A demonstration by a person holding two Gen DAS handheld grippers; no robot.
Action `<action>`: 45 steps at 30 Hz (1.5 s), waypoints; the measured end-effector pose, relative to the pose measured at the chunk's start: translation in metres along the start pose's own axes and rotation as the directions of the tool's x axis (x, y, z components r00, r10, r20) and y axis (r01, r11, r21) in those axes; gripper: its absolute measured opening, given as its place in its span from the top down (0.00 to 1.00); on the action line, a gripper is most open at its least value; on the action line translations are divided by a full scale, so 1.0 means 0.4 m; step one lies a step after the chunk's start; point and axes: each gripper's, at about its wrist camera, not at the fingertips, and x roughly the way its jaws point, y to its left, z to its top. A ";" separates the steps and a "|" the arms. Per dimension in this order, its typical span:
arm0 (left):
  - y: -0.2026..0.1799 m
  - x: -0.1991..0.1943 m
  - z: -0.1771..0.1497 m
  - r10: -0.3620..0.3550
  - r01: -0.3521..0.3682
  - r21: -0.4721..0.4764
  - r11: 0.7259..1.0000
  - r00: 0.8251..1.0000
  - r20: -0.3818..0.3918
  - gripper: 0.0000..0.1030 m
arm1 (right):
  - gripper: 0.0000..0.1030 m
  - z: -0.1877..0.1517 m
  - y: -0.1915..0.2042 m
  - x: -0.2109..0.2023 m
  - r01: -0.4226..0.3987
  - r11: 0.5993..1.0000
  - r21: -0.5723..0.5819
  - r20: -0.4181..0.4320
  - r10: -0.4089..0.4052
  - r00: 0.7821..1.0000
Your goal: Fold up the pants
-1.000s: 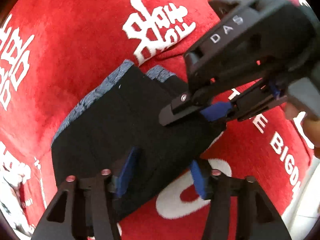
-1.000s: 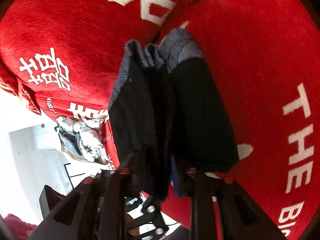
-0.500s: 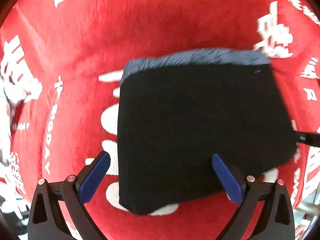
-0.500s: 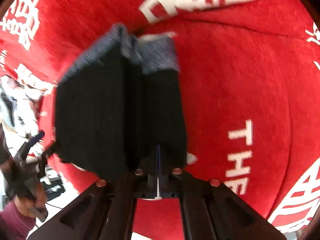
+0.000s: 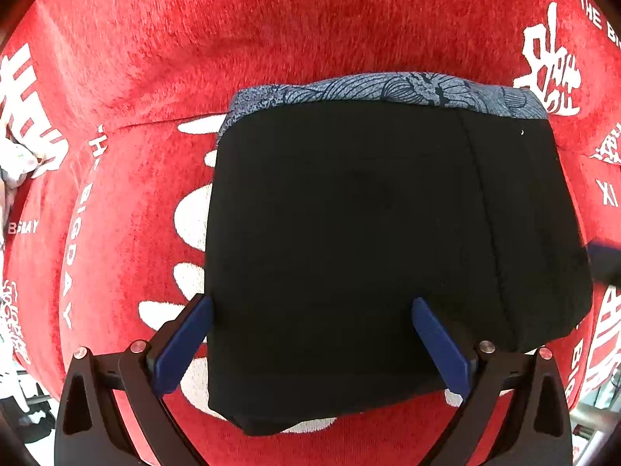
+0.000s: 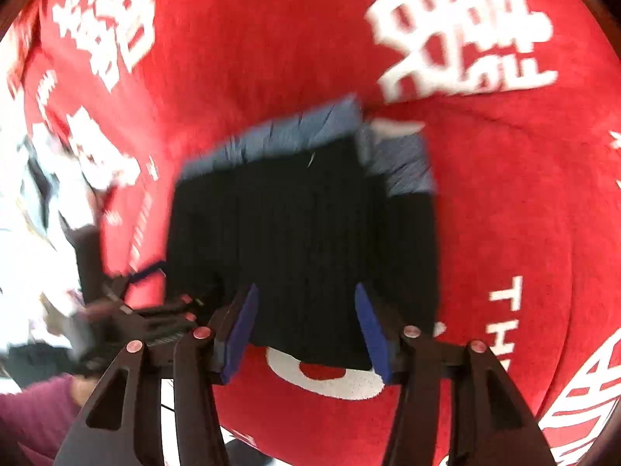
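Two claws point steeply down over folded black pants (image 5: 349, 252) on red cloth (image 5: 271, 39): left claw (image 5: 310, 345) spread wide, holding nothing; right claw (image 6: 306, 330) half-spread, jaws just opening, gripping nothing.

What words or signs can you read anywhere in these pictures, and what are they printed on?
"THE BIGDAY", white, runs down the red cloth left of the folded black pants.
"BIGMAY", or nearly that, small, at the cloth's far left edge; uncertain.
"XI", at the cloth's right edge.
"THE", cut off, at the top right corner.
"TH", cut off, on the cloth in the right wrist view.
Large white Chinese double-happiness signs dot the cloth.
The pants' patterned waistband carries no lettering.
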 end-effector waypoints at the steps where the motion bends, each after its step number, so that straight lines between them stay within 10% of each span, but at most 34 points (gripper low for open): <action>1: -0.001 0.004 0.002 -0.002 0.002 0.003 1.000 1.000 -0.012 0.01 | 0.47 -0.009 -0.015 0.023 0.037 0.999 -0.015 -0.032 -0.037 0.999; 3: -0.004 0.007 0.004 -0.003 0.003 0.011 1.000 1.000 -0.023 0.01 | 0.47 -0.024 -0.016 0.075 0.140 0.989 -0.055 -0.062 -0.143 0.988; 45: -0.015 -0.008 0.006 0.018 -0.015 0.053 0.998 0.999 -0.051 0.00 | 0.25 -0.097 -0.092 -0.040 0.180 0.983 0.017 -0.039 -0.179 0.983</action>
